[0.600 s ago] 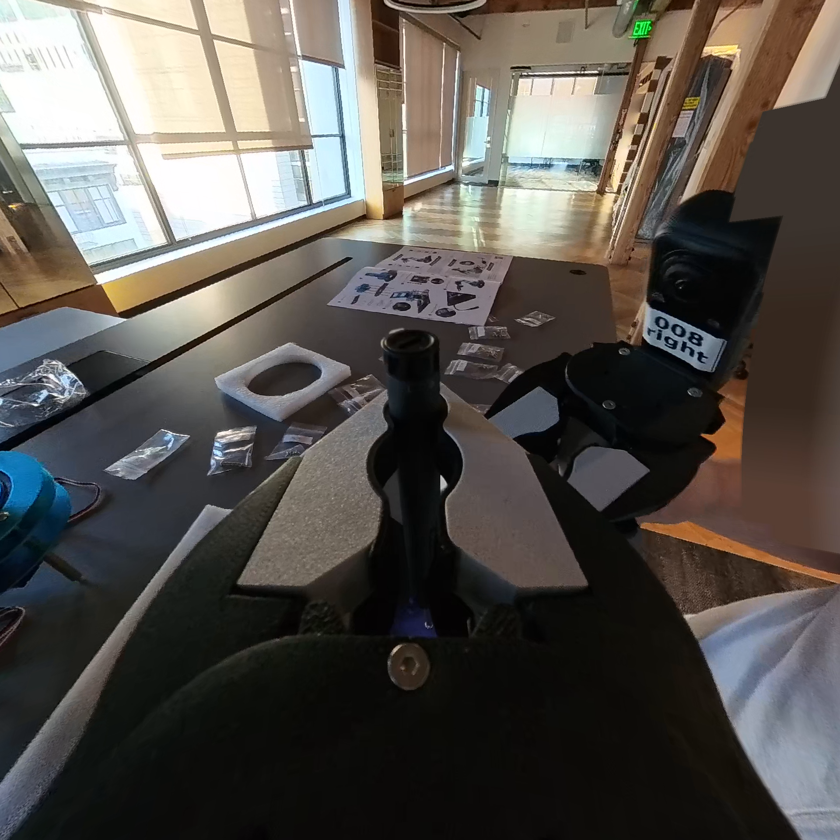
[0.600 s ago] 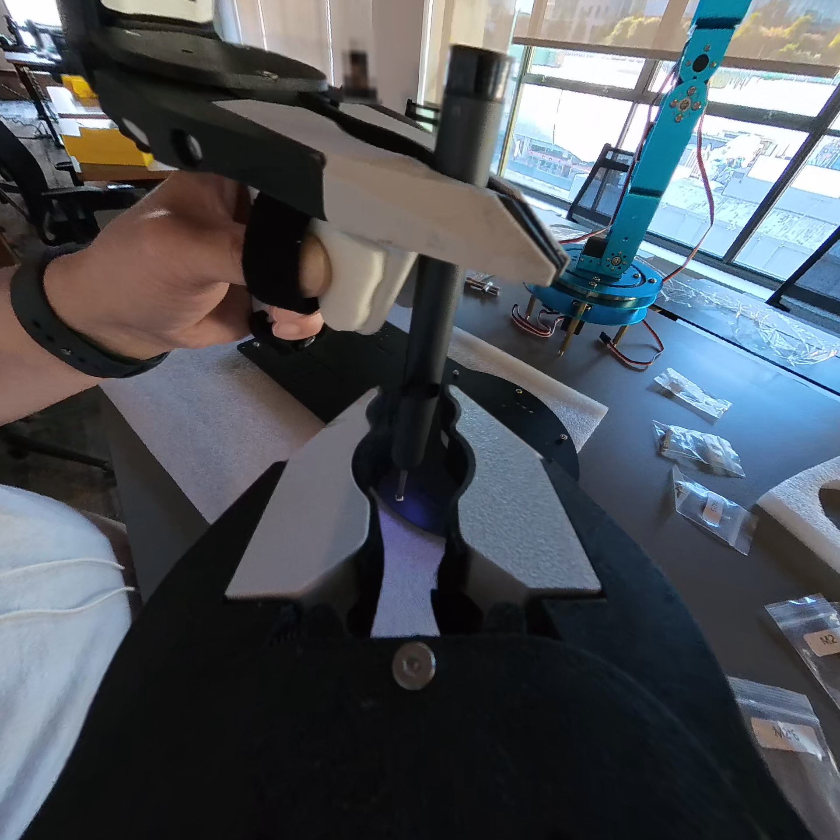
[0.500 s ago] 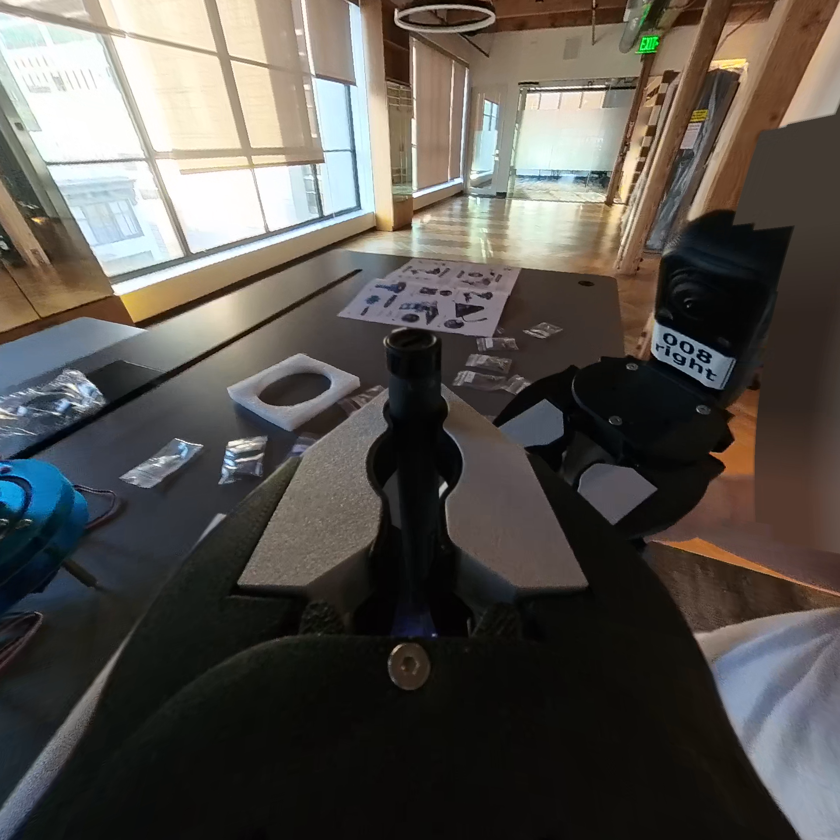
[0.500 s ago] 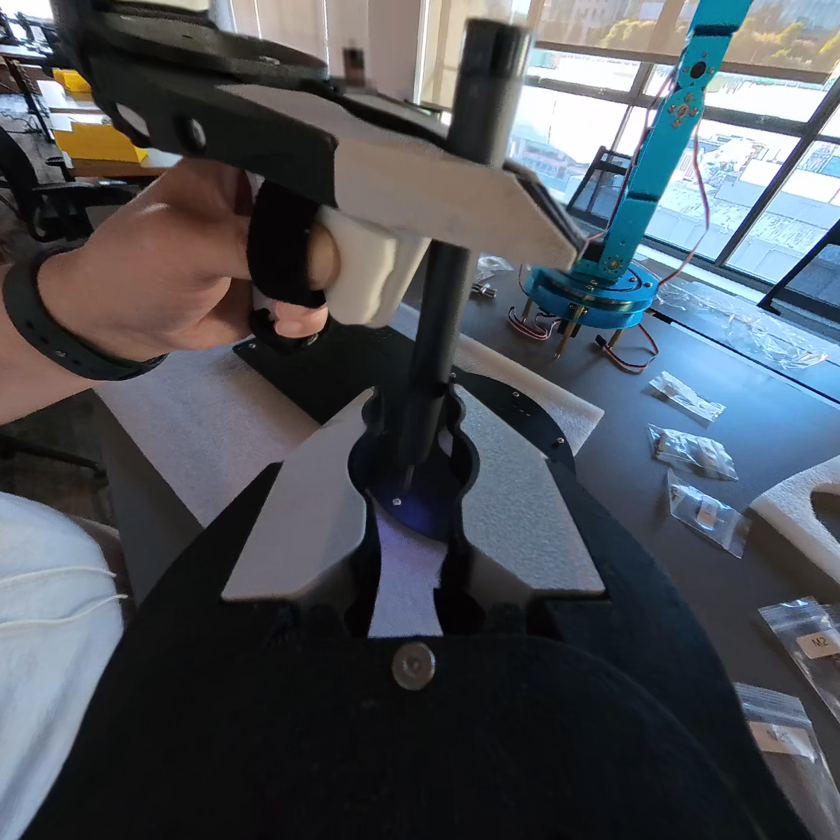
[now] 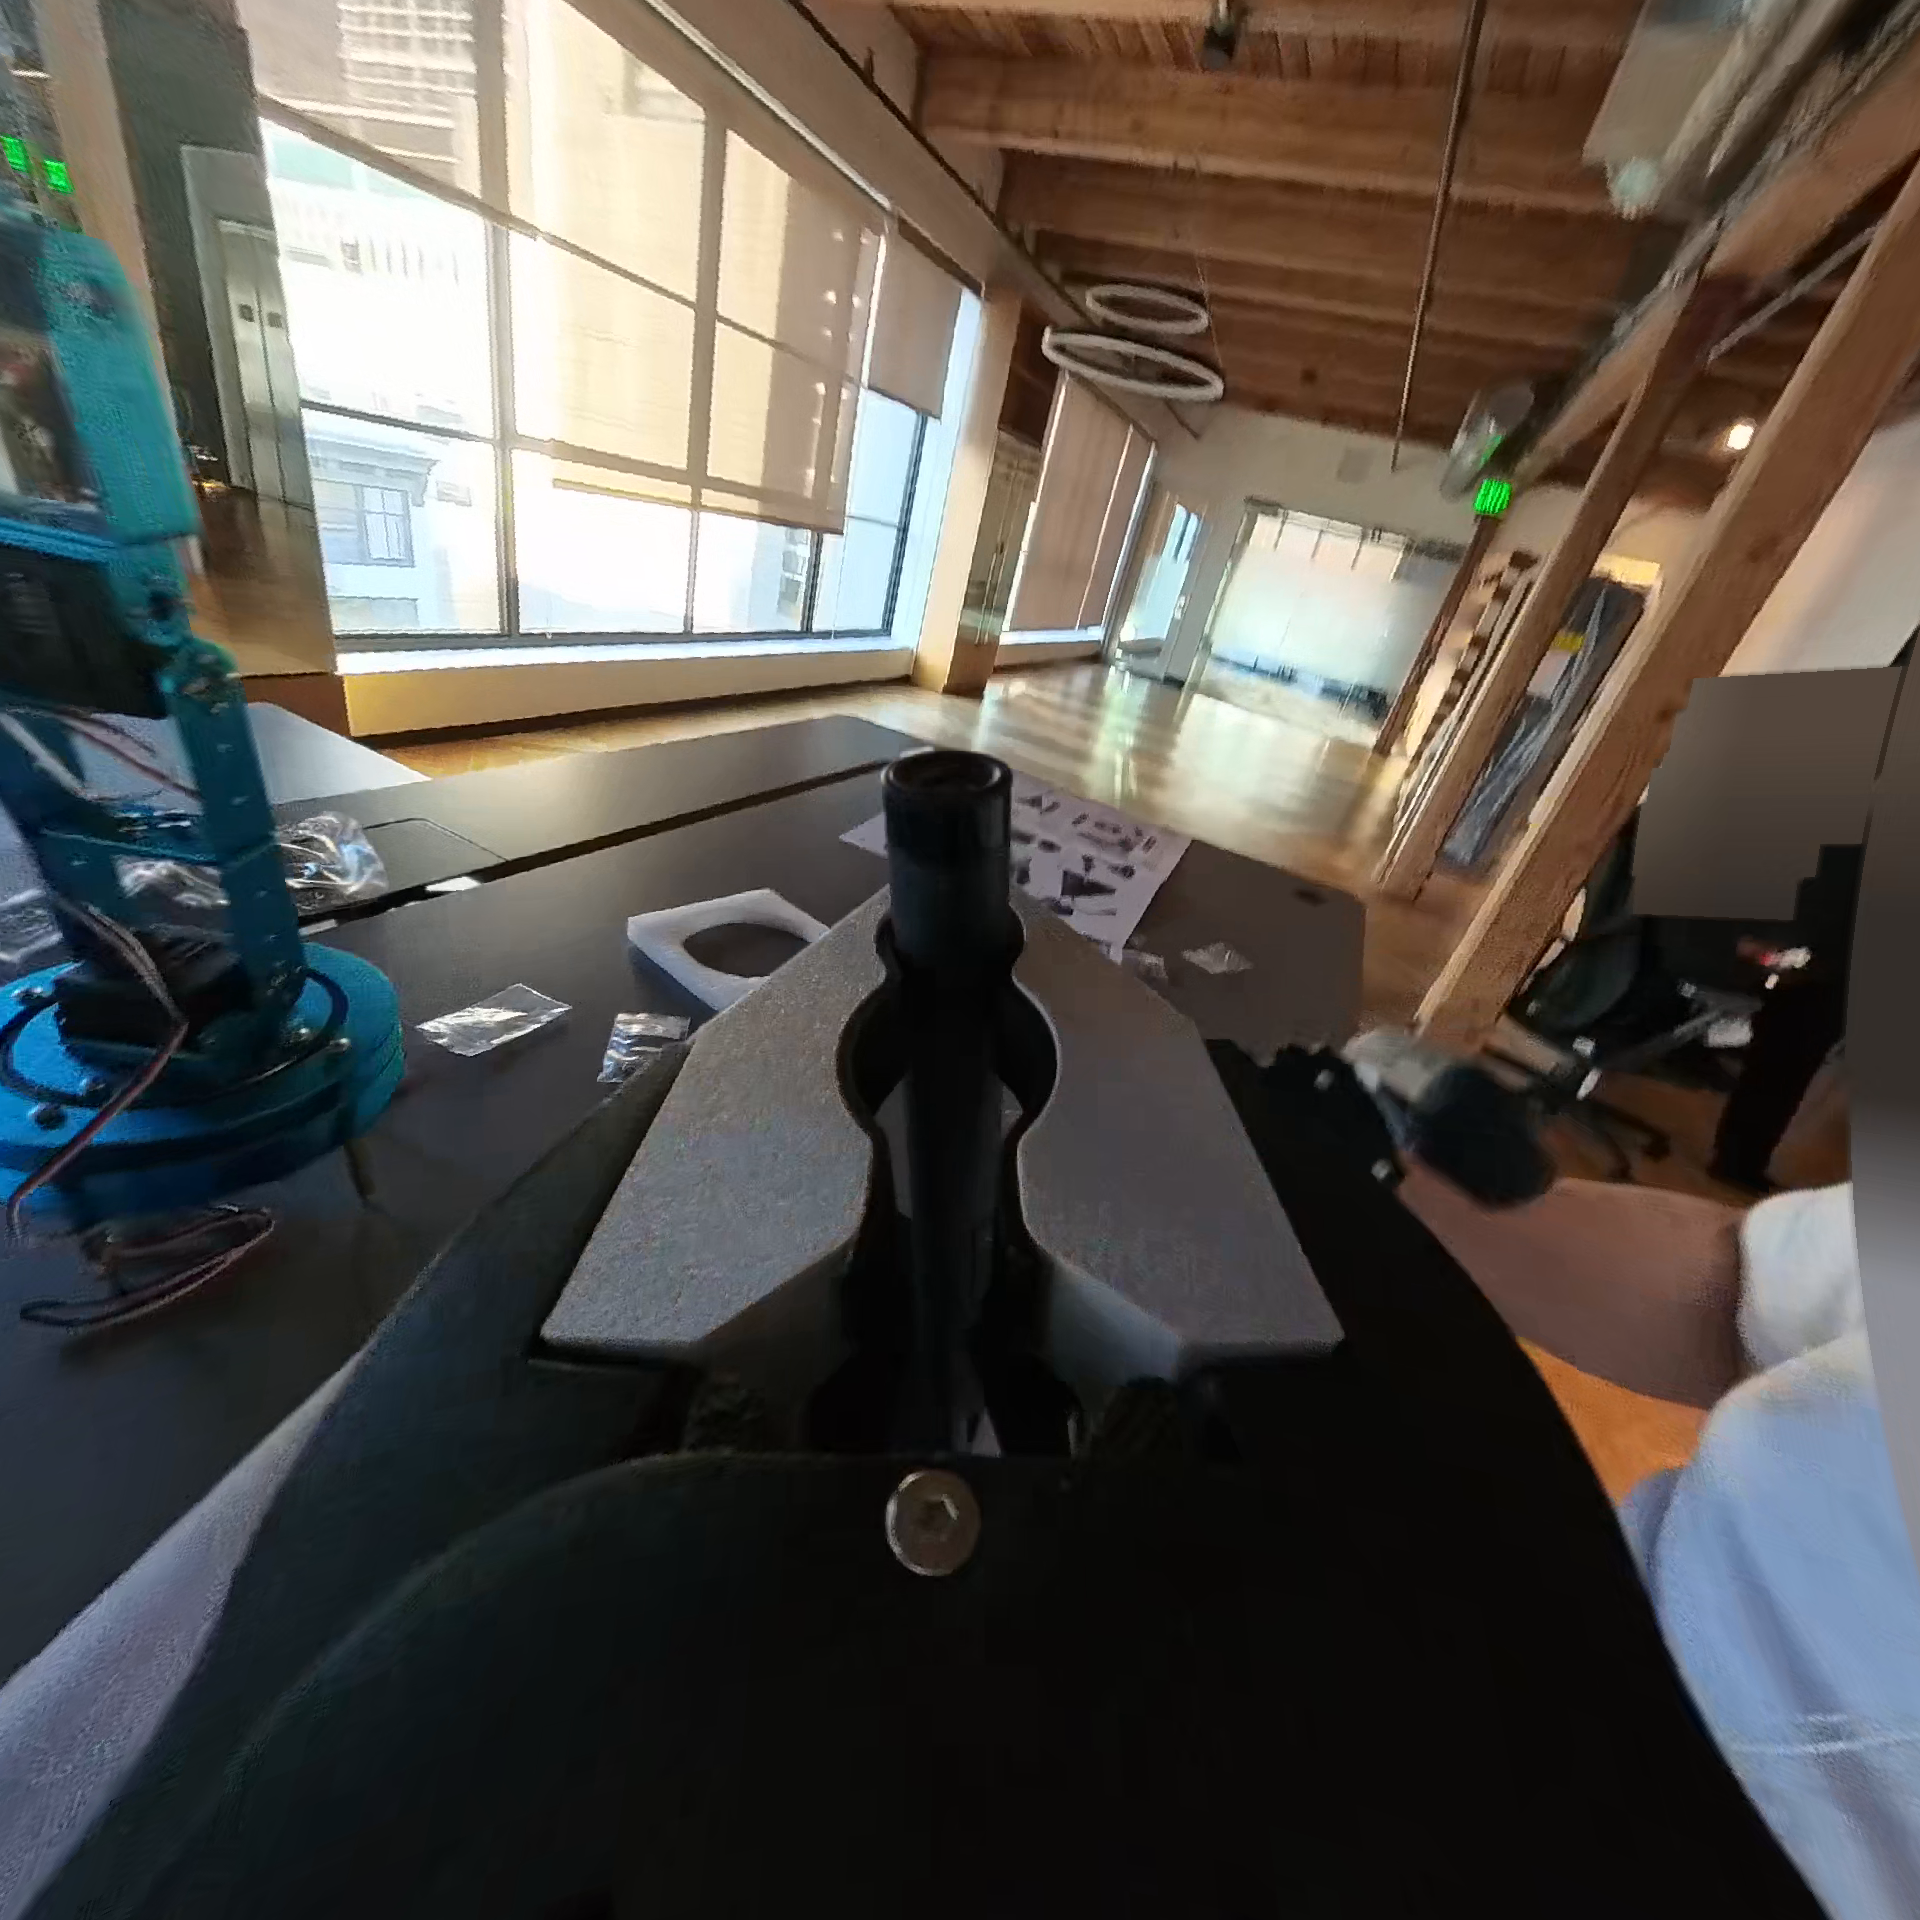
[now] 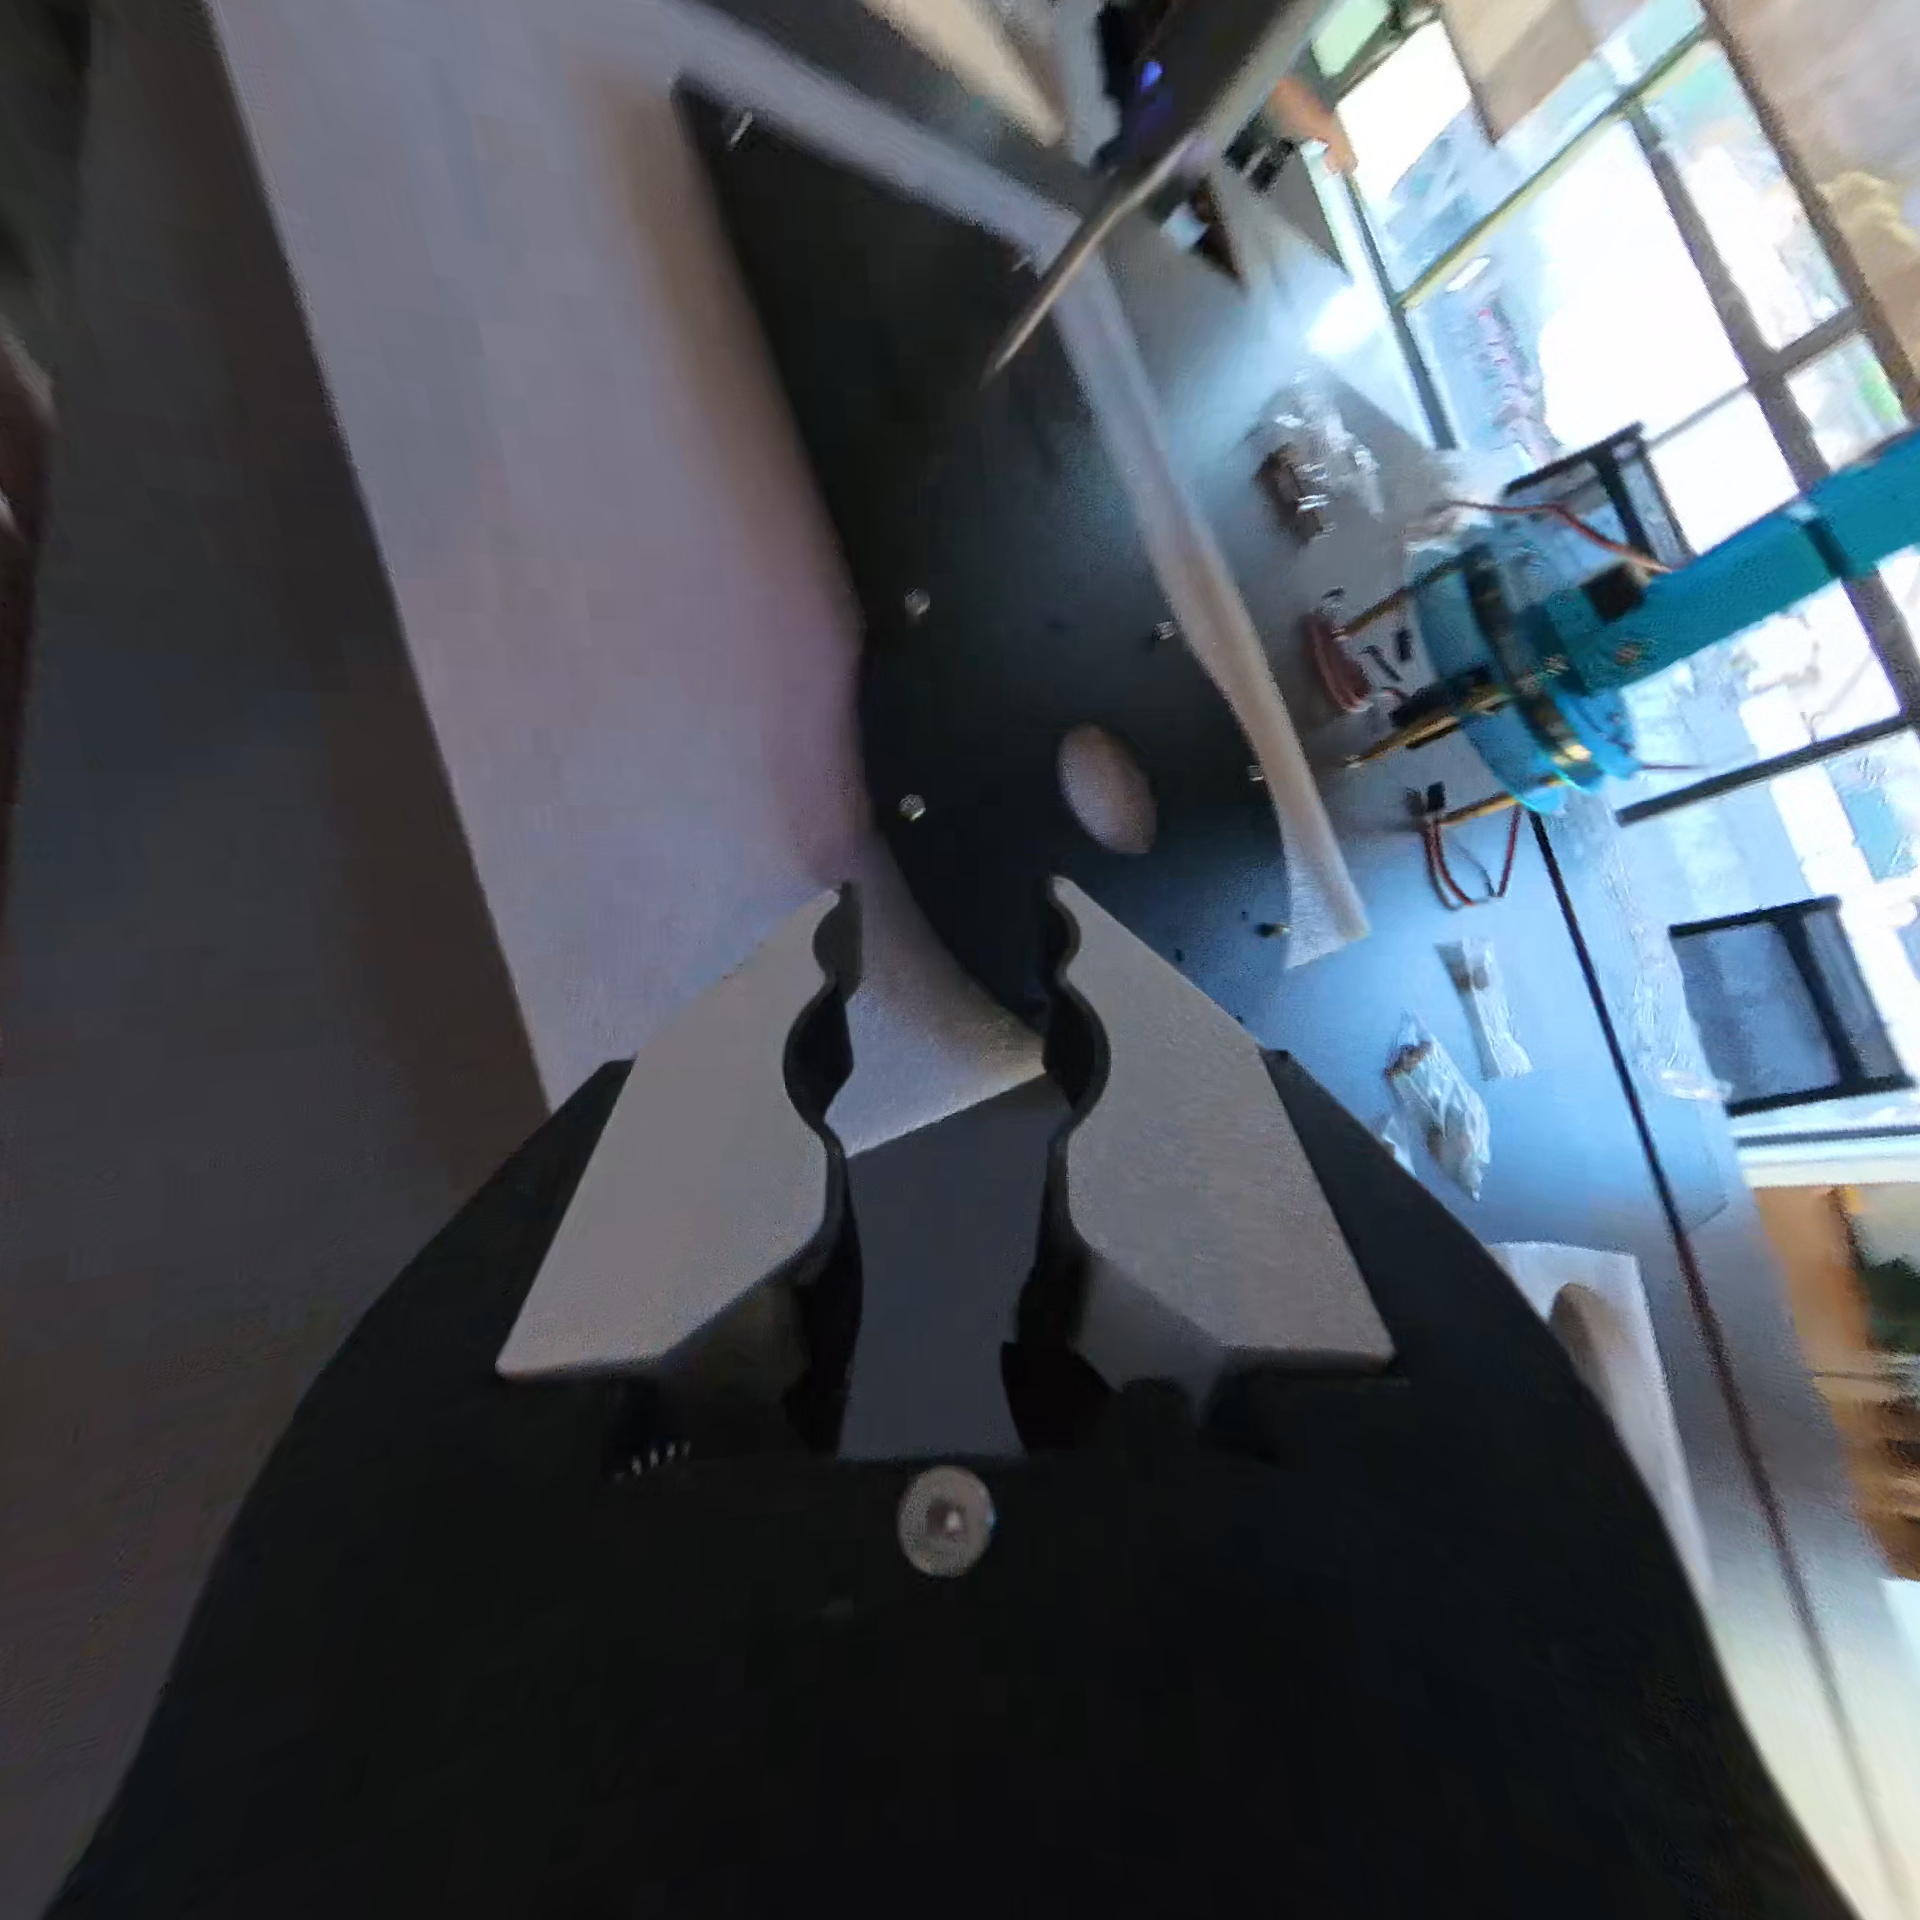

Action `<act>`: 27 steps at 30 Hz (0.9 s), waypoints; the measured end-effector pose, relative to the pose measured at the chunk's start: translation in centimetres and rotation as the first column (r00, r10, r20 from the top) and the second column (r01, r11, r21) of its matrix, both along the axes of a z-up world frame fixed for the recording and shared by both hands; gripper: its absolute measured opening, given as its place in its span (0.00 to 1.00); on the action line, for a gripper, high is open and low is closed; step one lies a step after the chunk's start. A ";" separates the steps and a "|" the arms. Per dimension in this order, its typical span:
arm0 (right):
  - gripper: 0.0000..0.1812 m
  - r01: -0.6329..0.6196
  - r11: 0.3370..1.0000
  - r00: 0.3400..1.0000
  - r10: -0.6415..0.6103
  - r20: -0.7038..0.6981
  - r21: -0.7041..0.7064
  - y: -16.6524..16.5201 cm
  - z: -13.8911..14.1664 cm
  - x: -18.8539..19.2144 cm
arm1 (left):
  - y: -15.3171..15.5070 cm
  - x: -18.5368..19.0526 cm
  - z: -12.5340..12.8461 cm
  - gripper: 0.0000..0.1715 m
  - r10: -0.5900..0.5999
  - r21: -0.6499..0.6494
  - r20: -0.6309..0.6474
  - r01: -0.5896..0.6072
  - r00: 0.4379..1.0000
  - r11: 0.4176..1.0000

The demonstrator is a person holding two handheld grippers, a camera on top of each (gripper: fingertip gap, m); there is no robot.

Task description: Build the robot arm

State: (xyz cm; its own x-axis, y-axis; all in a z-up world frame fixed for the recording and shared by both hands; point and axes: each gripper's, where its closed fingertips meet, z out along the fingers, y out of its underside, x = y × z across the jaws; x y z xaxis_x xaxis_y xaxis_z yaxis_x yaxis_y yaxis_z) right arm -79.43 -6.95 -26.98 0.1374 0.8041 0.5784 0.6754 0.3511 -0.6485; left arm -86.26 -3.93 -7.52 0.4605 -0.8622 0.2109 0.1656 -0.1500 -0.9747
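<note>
My left gripper (image 5: 948,935) is shut on a black screwdriver handle (image 5: 948,862), which stands upright between the grey pads (image 5: 748,1164) with its round end on top. In the right wrist view the screwdriver's thin metal tip (image 6: 1081,239) shows blurred at the top edge, above a black plate (image 6: 935,582) with a round hole that lies on white foam sheet (image 6: 499,436). My right gripper (image 6: 951,904) is open and empty, rolled sideways, over the plate's near edge. It also shows blurred at the right of the left wrist view (image 5: 1455,1112).
A blue robot arm on a round base (image 5: 197,1049) (image 6: 1558,665) stands on the dark table (image 5: 499,935) with red wires by it. Small plastic bags (image 5: 494,1018) (image 6: 1439,1112), a white foam frame (image 5: 727,940) and a printed sheet (image 5: 1091,852) lie around. The gap from one gripper's tips to the other's is roughly 20 cm.
My right gripper has opened, drawn away from the screwdriver's lower end and rolled sideways. My left gripper has kept hold of the handle and swung so the blue arm comes into view.
</note>
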 end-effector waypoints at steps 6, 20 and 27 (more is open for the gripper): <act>0.05 -0.079 0.980 0.975 0.037 0.219 0.185 1.3 -2.2 -1.0 | -0.1 -4.5 1.2 0.05 0.063 -0.050 0.137 -0.056 0.989 0.997; 0.00 -0.097 0.942 0.992 0.064 0.111 0.322 3.2 3.9 -2.3 | -3.0 -6.4 1.5 0.05 0.117 -0.051 0.173 -0.110 0.978 0.993; 0.00 -0.109 0.974 0.990 0.089 0.108 0.200 4.3 5.3 -2.6 | -3.4 -6.2 1.9 0.04 0.106 -0.059 0.183 -0.097 0.977 0.994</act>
State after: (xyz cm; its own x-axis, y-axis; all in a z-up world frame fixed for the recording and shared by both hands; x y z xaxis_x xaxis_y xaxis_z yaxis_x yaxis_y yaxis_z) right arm -82.04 -2.66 -21.70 -0.0022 0.6741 0.7387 0.6871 0.5377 -0.4887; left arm -92.50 -7.31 -5.61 0.4943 -0.7993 0.3418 0.3594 -0.1701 -0.9175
